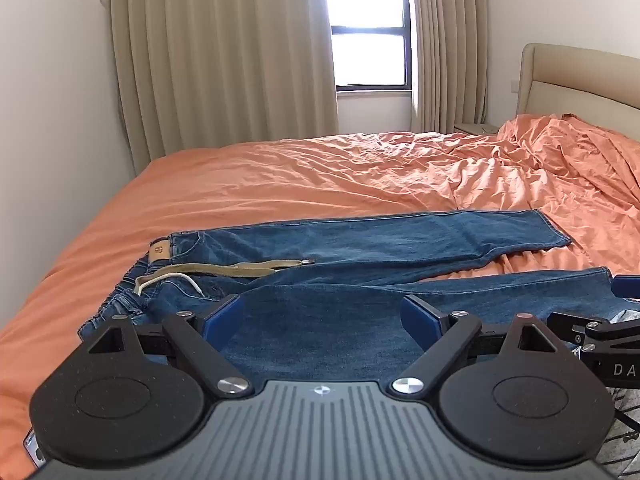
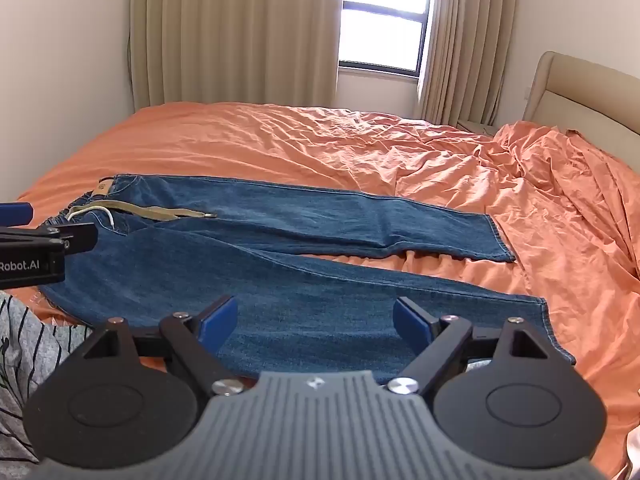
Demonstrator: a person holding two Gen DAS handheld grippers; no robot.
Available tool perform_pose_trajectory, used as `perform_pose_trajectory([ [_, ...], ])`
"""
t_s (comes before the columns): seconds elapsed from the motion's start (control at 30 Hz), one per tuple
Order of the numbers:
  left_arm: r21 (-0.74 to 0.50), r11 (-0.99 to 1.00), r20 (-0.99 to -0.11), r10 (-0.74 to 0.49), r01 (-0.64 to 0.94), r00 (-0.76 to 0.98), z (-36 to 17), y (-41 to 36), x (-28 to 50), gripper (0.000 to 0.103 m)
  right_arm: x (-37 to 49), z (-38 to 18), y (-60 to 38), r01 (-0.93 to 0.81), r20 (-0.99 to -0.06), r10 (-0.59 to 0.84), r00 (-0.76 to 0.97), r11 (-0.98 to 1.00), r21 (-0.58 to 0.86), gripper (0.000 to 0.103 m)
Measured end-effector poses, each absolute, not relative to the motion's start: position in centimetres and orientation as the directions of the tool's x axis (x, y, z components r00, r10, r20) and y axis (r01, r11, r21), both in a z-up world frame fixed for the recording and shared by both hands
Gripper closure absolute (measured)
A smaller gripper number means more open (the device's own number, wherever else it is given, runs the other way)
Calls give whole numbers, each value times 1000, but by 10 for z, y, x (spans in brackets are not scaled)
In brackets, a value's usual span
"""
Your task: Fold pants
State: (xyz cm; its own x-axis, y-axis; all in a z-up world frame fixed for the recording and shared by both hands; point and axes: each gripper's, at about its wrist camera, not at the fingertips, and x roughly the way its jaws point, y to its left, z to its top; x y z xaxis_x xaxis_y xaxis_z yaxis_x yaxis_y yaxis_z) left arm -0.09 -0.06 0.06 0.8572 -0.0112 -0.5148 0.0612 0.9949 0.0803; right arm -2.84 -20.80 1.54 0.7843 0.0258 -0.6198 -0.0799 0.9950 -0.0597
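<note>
Blue jeans point(image 1: 360, 248) lie flat on the orange bed, waistband to the left, both legs spread to the right; they also show in the right wrist view point(image 2: 280, 248). A tan belt point(image 1: 240, 269) and a white drawstring point(image 1: 168, 280) lie at the waist. My left gripper point(image 1: 324, 312) is open, low over the near leg's thigh part. My right gripper point(image 2: 316, 318) is open, over the near leg's lower part near its front edge. Neither holds cloth. The right gripper shows at the right edge of the left wrist view point(image 1: 592, 330); the left gripper shows at the left edge of the right wrist view point(image 2: 40, 240).
The orange bedsheet point(image 2: 280, 140) is wrinkled, with a bunched heap point(image 2: 560, 184) at the right. A beige headboard point(image 2: 580, 88) stands far right. Curtains point(image 1: 224, 60) and a window point(image 1: 368, 28) are behind. A grey striped garment point(image 2: 28, 344) lies at the near left edge.
</note>
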Motion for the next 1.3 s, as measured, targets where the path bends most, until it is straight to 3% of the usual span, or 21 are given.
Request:
perform_pose_trajectory([
  [1.3,58,993,-532,-54,100,845,1,0,-2,0,-37,16,-207,-46,-637,-16,771,996,-80,22],
])
